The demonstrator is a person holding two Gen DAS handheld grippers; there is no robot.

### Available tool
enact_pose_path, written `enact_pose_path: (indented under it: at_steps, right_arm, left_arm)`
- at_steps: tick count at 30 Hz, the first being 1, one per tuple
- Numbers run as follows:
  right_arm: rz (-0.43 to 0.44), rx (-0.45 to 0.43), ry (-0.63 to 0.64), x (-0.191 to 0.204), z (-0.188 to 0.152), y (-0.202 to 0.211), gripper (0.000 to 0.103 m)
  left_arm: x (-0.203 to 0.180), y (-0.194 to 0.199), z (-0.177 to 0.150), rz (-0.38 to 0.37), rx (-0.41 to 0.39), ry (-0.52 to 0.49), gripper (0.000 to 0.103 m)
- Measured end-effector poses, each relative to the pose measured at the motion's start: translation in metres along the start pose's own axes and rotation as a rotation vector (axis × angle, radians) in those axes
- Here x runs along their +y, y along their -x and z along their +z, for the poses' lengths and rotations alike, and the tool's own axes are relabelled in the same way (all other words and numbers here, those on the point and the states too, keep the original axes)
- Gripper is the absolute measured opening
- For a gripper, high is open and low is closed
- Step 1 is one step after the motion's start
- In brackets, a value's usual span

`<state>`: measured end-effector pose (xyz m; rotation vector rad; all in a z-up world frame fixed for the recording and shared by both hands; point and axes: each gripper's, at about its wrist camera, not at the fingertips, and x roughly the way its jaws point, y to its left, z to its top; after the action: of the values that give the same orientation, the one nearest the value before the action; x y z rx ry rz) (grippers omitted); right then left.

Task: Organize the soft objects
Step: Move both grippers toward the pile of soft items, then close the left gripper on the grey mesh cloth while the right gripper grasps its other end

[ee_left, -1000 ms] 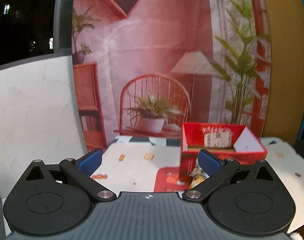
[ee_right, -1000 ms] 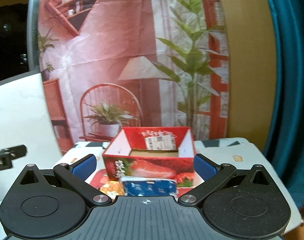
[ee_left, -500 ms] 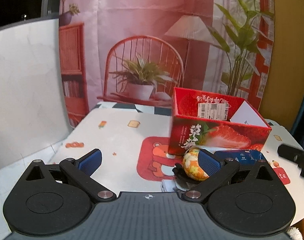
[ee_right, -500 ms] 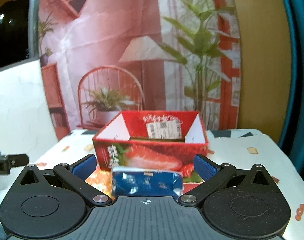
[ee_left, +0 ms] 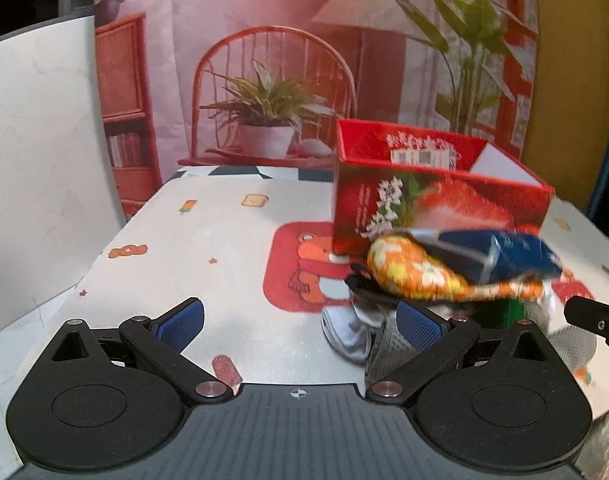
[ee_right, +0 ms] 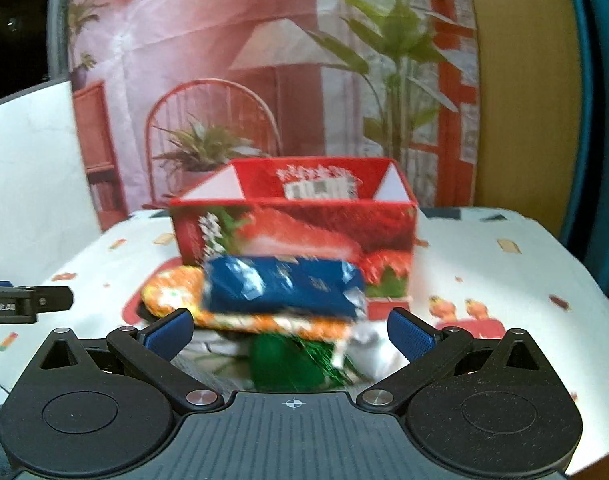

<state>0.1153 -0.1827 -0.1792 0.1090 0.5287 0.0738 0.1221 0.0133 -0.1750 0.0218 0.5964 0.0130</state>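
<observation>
Both the left gripper (ee_left: 300, 316) and right gripper (ee_right: 290, 328) hung apart, empty. The crinkly blue foil packet (ee_right: 282, 290) topping the pile looked light, slippery; best pinched across its short sides.

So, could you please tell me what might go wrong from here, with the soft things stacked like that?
1. The blue packet lies on top of the orange floral item; a grab at the lower layers could tip it off.
2. The right tool is open around the pile and may catch several items together.
3. The strawberry box stands close behind, so a forward push could shove it.
</observation>
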Motion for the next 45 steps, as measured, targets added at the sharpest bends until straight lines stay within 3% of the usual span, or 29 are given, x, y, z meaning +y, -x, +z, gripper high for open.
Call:
enact_pose_path:
  at_steps: [10,17,23,27,29,33,45]
  right_arm:
    - [-0.005,0.07,-0.025,-0.009,-0.027,-0.015,0.102]
    - [-0.112,0.059,-0.042,-0.024,-0.035,-0.024,0.098]
    - [-0.121,0.072,-0.08,-0.035,-0.04,-0.033,0.097]
    - [-0.123,0.051,-0.068,-0.037,-0.041,-0.035,0.097]
    - [-0.128,0.045,-0.062,-0.039,-0.042,-0.037,0.097]
    - [-0.14,0.055,-0.064,-0.044,-0.047,-0.043,0.097]
    - [-0.154,0.096,-0.098,-0.054,-0.059,-0.051,0.096]
  left_arm:
    - [-0.014,-0.008,-0.019,-0.07,0.045,-0.037,0.103]
    - [-0.02,-0.013,-0.009,-0.107,0.048,0.002,0.101]
    - [-0.046,-0.03,-0.005,-0.157,0.061,-0.003,0.101]
    - [-0.059,-0.047,-0.013,-0.14,0.112,-0.019,0.093]
    - [-0.061,-0.053,-0.018,-0.133,0.124,-0.032,0.085]
    - [-0.06,-0.063,-0.028,-0.124,0.167,-0.061,0.056]
    - [-0.046,-0.071,-0.046,-0.141,0.249,-0.032,0.057]
